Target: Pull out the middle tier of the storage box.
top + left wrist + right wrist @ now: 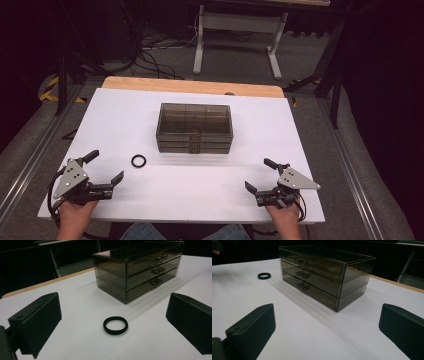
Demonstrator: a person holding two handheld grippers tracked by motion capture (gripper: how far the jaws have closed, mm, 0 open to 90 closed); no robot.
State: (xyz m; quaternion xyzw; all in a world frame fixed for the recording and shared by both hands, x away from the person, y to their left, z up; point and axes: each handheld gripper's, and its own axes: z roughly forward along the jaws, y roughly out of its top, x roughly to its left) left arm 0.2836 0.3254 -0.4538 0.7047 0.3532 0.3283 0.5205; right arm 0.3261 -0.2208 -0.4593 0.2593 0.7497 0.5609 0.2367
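Observation:
A smoky transparent box with three closed drawers point(195, 127) point(140, 267) point(324, 272) stands in the middle of the white table. A black ring point(138, 161) point(115, 325) point(264, 275) lies flat in front of its left corner. My left gripper point(106, 166) rests near the front left edge, open, with the ring a short way ahead between its jaws' line of sight. My right gripper point(260, 174) sits at the front right, open and holding nothing, pointing toward the drawer box.
The white table top point(300, 140) ends in a wooden strip point(190, 86) at the back. Beyond it stand a white desk frame point(235, 35) and loose cables on the floor. Metal rails run along both sides of the table.

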